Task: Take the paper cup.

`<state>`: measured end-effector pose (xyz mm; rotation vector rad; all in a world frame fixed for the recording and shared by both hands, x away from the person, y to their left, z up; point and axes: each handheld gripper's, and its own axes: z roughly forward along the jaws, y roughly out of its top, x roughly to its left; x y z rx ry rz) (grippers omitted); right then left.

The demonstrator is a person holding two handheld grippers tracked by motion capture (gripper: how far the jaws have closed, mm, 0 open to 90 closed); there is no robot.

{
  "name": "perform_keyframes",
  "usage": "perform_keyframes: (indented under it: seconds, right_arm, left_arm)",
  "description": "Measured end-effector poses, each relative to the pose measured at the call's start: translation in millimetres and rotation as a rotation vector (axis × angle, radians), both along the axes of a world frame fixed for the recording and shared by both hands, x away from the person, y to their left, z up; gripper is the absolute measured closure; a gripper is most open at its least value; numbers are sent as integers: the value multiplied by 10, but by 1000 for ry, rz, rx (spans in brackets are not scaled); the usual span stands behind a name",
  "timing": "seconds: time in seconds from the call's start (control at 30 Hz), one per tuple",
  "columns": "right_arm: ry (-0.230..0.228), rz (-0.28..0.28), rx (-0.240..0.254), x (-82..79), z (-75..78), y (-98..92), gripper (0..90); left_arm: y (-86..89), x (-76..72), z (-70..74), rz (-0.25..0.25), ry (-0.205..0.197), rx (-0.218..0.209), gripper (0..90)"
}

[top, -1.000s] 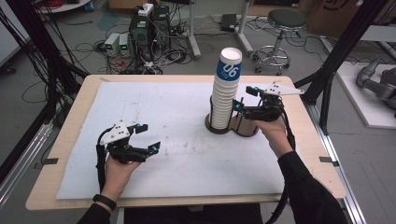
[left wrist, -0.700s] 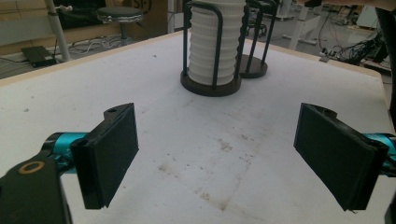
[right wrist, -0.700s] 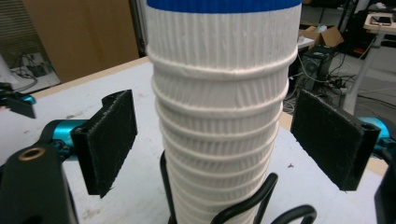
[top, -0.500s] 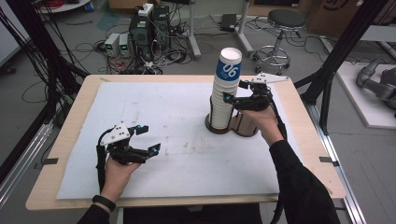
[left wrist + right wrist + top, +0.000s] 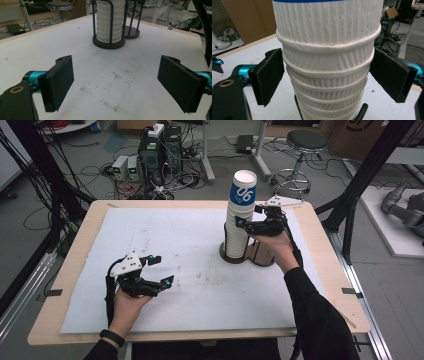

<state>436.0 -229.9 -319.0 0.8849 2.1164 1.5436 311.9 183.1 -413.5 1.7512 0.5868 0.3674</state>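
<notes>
Cups, ribbed and white, stand nested in a tall stack (image 5: 238,225) inside a dark wire holder (image 5: 230,254) at about one o'clock on the desk (image 5: 165,245); the topmost cup (image 5: 243,190) carries a blue band with white digits. Right tongs (image 5: 248,216) sit wide open around the upper stack, one jaw on each side; in the right gripper view the pads (image 5: 270,75) are close to the ribbed wall, though contact cannot be judged. A second, empty holder base (image 5: 262,256) sits just beside the first. Left tongs (image 5: 161,270) hover low at about seven o'clock, well apart from the stack, spread wide and holding nothing, above the stained white sheet (image 5: 112,75).
</notes>
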Motion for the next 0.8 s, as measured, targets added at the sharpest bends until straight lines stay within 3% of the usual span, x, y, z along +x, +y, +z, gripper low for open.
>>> perform_keyframes:
  seconds: [0.53, 0.8]
  right_arm:
    - [-14, -22, -6, 9, -16, 41, 137]
    - [-14, -28, -6, -9, -17, 27, 138]
  left_arm:
    - [-91, -6, 21, -20, -4, 15, 137]
    - [-119, 22, 195, -29, -12, -5, 137]
